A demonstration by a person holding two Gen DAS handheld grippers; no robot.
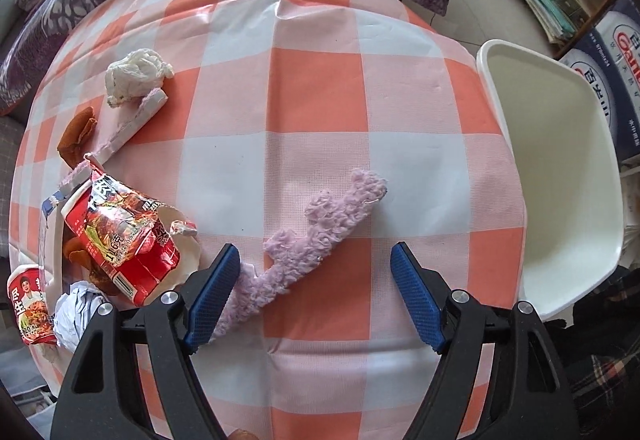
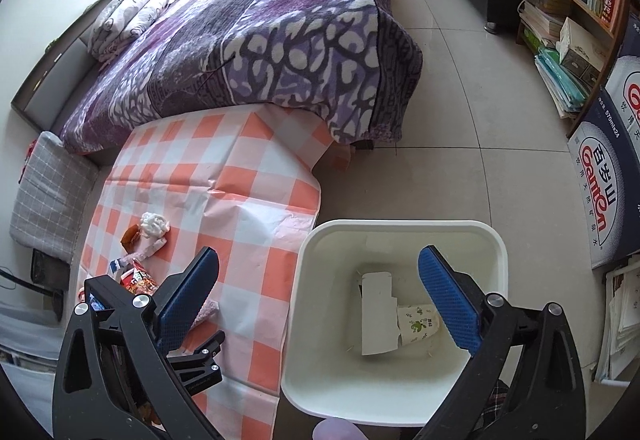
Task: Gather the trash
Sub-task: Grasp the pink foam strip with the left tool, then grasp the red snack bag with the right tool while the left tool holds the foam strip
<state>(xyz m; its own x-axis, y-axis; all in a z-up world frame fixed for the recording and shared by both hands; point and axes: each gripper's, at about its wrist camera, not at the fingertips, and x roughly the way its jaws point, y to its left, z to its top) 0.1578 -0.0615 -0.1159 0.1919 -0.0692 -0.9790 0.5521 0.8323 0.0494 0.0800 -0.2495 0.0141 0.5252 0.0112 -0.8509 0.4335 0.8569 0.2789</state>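
Left gripper (image 1: 314,260): jaws spread wide, holding nothing. It sits low in the left wrist frame over the checked surface (image 1: 320,88). One pink fuzzy strip (image 1: 316,240) lies diagonally between the jaws, its lower end just beside the left blue pad; whether it touches the pad cannot be told.

Right gripper (image 2: 320,268): jaws spread wide, holding nothing. It sits above the white bin (image 2: 400,236), which stands on the floor against the right edge of the surface, lower centre of the right wrist frame. Contents of the bin, counted: one white folded card (image 2: 378,316) and one printed paper cup (image 2: 418,324), both at the bottom.

Trash on the surface, left side of the left wrist frame:
- One crumpled white tissue (image 1: 136,74), upper left.
- One pale pink stick-shaped wrapper (image 1: 136,120), just below the tissue.
- One brown peel-like scrap (image 1: 76,134), left of the wrapper.
- One torn red noodle packet (image 1: 124,236), mid left.
- One red noodle cup (image 1: 30,310), lower left edge.
- One crumpled white paper ball (image 1: 74,310), just beside the cup.

More brown scraps show under the packet; their count cannot be told.

Surroundings in the right wrist frame: one bed with a purple blanket (image 2: 256,36) behind the surface, one bookshelf (image 2: 576,0) at upper right, water cartons (image 2: 604,176) at right.
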